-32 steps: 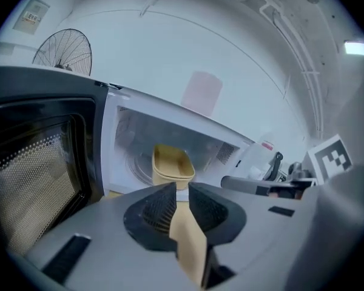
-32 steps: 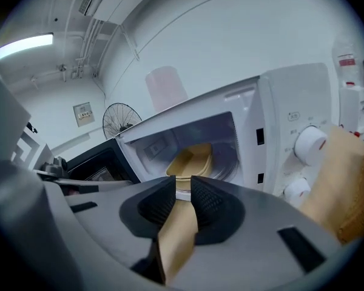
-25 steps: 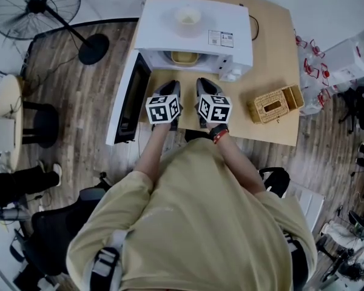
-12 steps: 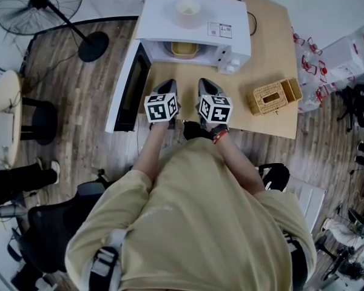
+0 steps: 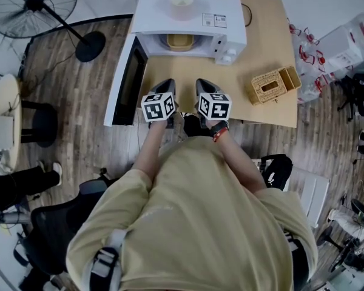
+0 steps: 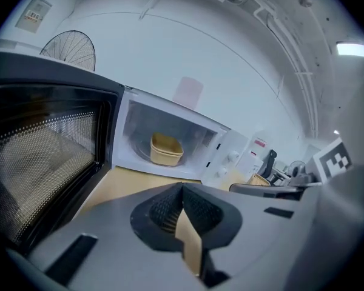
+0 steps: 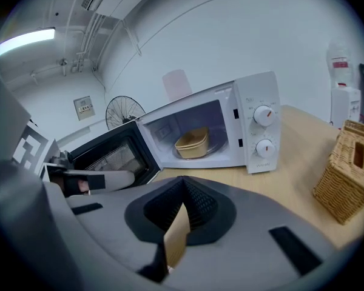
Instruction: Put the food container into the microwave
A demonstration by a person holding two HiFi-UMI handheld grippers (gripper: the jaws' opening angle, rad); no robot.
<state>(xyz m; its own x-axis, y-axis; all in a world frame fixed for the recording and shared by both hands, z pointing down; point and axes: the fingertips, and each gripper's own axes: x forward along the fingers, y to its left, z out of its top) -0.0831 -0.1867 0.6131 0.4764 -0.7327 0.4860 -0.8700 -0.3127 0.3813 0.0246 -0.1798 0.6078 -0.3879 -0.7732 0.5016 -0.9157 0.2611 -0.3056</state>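
The yellow food container (image 5: 179, 41) sits inside the white microwave (image 5: 191, 14), on its turntable. It also shows in the left gripper view as a tan tub (image 6: 165, 150) and in the right gripper view (image 7: 192, 142). The microwave door (image 5: 128, 83) hangs wide open to the left. My left gripper (image 5: 167, 88) and right gripper (image 5: 205, 86) hover side by side over the table's near edge, well back from the opening. Both are shut with nothing held: left jaws (image 6: 182, 190), right jaws (image 7: 182, 183).
A wicker tissue box (image 5: 275, 85) stands on the wooden table (image 5: 264, 47) right of the microwave. A pale cup (image 5: 182, 3) rests on the microwave's top. A floor fan (image 5: 33, 8) stands at far left, beyond the open door (image 6: 42, 162).
Both grippers have drawn back a little from the microwave toward the person. The container stays inside and the door stays open.
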